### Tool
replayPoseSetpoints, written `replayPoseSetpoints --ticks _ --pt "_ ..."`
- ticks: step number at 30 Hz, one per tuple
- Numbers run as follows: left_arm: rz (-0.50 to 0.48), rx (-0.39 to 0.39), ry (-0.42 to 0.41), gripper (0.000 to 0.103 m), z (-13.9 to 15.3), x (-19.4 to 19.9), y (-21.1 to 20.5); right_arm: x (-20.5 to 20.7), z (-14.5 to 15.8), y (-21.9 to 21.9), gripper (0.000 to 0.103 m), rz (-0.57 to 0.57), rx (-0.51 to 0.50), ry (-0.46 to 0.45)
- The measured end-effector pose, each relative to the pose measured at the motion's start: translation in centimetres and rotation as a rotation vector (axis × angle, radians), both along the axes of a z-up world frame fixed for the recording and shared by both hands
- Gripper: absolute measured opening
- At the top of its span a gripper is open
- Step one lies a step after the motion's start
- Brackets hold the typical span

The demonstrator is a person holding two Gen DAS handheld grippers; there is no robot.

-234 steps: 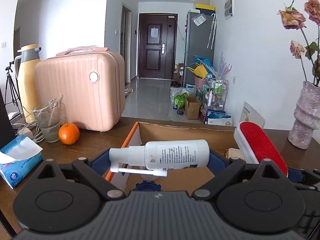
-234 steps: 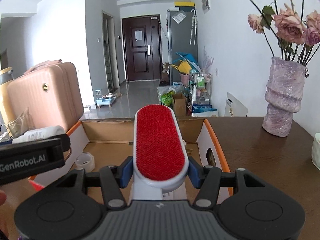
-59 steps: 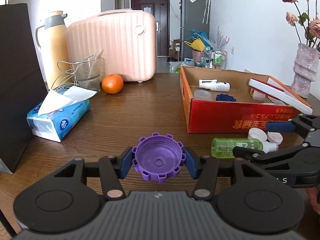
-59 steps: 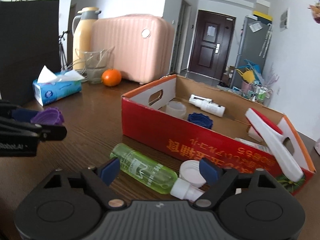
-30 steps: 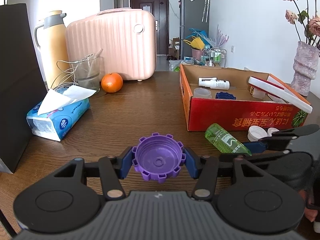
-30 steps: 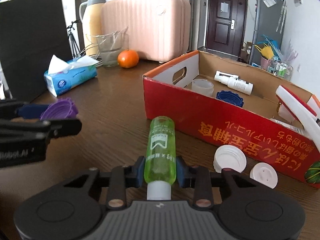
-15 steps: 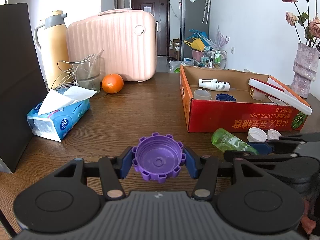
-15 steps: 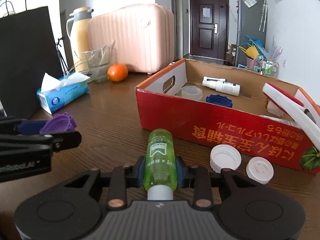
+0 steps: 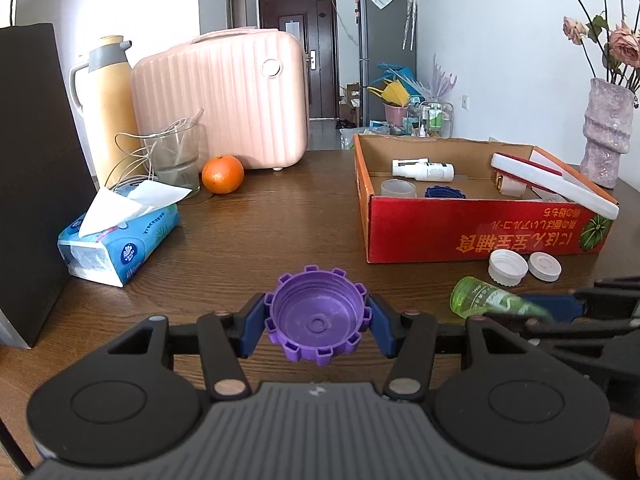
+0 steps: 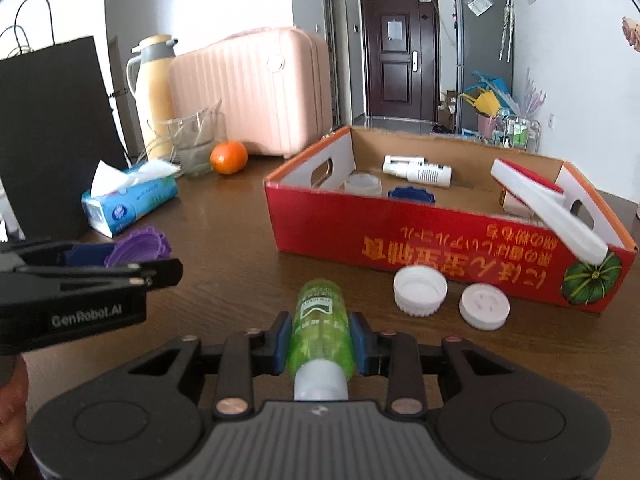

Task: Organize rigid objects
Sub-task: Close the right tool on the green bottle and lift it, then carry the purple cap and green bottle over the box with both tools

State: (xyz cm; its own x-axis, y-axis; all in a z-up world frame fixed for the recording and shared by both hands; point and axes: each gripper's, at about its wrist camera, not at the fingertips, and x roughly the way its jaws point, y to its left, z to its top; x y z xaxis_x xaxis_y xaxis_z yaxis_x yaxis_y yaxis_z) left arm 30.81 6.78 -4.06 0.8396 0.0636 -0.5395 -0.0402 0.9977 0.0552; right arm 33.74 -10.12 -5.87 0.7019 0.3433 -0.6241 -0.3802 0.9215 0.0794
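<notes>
Two handheld grippers hover over a wooden table: the left gripper clamps a purple cap, the right gripper clamps a green bottle. The red box sits just beyond; lift each item clear of its front wall before releasing inside.

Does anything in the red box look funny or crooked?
Yes. The lint brush isn't lying flat: it leans slanted in the red box, its white handle poking out over the front edge. The box's writing also reads upside down from here. The white spray bottle and blue cap sit inside normally.
</notes>
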Motion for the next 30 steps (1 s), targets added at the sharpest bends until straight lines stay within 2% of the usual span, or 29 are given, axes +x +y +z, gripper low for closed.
replayPoseSetpoints --ticks 3,9,14,30 --pt "0.000 -0.005 -0.005 0.055 0.1 -0.3 0.0 0.4 -0.9 0.2 0.030 -0.008 -0.027 0.032" --pt "-0.004 -0.007 -0.004 0.055 0.1 -0.3 0.0 1.2 -1.4 0.7 0.031 -0.018 -0.049 0.035" --pt "-0.003 -0.007 -0.005 0.055 0.1 -0.4 0.0 1.3 -1.6 1.2 0.030 -0.024 -0.079 -0.007" --pt "-0.008 0.007 -0.047 0.055 1.5 -0.4 -1.5 0.5 2.1 -1.7 0.030 -0.077 0.050 -0.079"
